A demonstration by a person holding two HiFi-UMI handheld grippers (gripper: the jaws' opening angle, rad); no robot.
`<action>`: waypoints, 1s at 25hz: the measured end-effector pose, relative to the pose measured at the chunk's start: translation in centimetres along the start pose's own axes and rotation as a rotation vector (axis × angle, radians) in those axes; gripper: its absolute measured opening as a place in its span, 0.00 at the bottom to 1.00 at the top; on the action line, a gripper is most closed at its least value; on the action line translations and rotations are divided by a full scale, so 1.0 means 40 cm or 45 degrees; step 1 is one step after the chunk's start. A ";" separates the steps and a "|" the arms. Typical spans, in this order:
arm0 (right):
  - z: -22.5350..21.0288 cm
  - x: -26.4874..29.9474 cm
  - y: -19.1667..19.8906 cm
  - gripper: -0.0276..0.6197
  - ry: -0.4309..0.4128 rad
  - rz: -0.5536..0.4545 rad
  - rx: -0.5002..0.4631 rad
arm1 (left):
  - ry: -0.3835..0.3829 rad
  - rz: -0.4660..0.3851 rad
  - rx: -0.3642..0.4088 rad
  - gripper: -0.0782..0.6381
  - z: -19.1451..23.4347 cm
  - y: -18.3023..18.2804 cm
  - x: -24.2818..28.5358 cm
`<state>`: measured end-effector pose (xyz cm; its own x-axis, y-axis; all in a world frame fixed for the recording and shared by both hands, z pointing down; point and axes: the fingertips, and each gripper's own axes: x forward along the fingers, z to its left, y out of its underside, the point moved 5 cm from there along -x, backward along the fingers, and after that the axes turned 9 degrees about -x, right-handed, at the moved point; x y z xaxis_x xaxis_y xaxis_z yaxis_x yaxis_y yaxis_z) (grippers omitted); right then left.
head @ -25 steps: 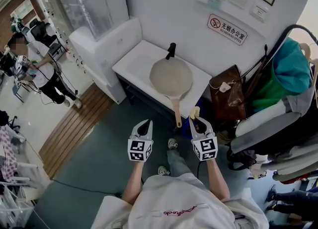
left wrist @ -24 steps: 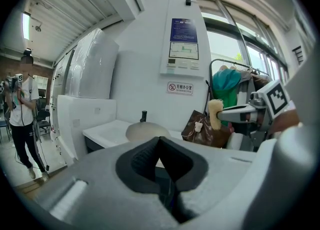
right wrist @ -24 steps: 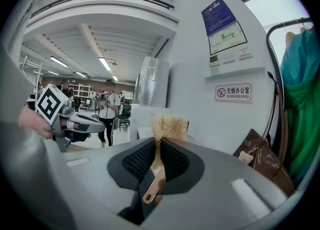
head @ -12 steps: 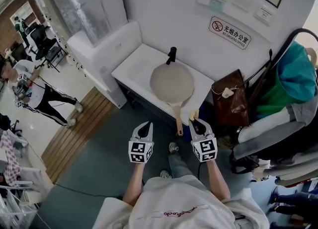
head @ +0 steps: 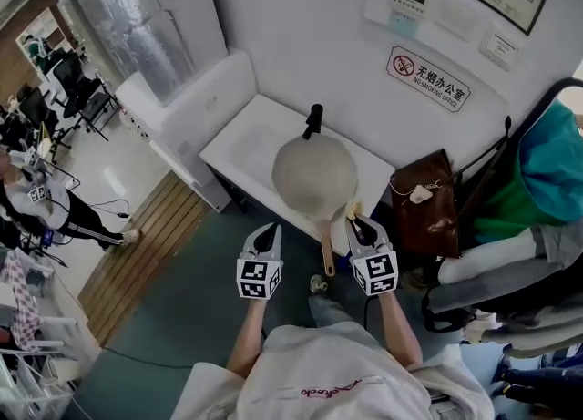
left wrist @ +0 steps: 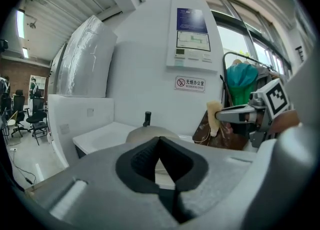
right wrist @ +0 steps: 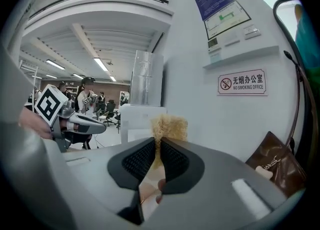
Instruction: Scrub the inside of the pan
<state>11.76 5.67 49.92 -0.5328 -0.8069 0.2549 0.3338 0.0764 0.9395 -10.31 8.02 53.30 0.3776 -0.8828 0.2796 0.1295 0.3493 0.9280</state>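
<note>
I stand in front of a white rectangular sink unit [head: 239, 140] set against the white wall, with a short black tap [head: 313, 120] at its back edge. The round, pale grey-beige pan [head: 314, 172] lies in the basin just in front of the tap. Its light wooden handle [head: 326, 243] reaches out over the front edge toward me and ends between my two tongs in the head view. My left gripper [head: 264, 229] hangs in the air short of the sink, to the left of the handle and apart from it. Its black ribbed pads are closed tip to tip with nothing between them. My right gripper [head: 357, 220] is held up at the right of the handle, near the front edge of the unit. Its jaws are pinched on a small, pale yellow, fuzzy scrubbing sponge [head: 352, 210], whose tuft stands up above the pads. The sponge is clear of the pan. A brown leather bag [head: 426, 204] sits just to the right of the sink, and a red and white no-smoking sign [head: 427, 75] is fixed to the wall above.
</note>
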 end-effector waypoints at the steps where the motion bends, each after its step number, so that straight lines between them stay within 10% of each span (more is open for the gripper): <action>1: -0.010 0.016 -0.005 0.11 -0.005 -0.002 -0.001 | -0.001 -0.002 0.001 0.11 0.003 -0.011 0.016; 25: -0.302 0.275 -0.079 0.11 -0.057 -0.083 -0.033 | -0.012 -0.050 0.067 0.11 0.012 -0.209 0.378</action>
<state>14.23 -10.50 46.98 -0.5879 -0.7829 0.2037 0.3166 0.0090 0.9485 -6.14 -8.40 49.87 0.3645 -0.8985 0.2445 0.0955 0.2972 0.9500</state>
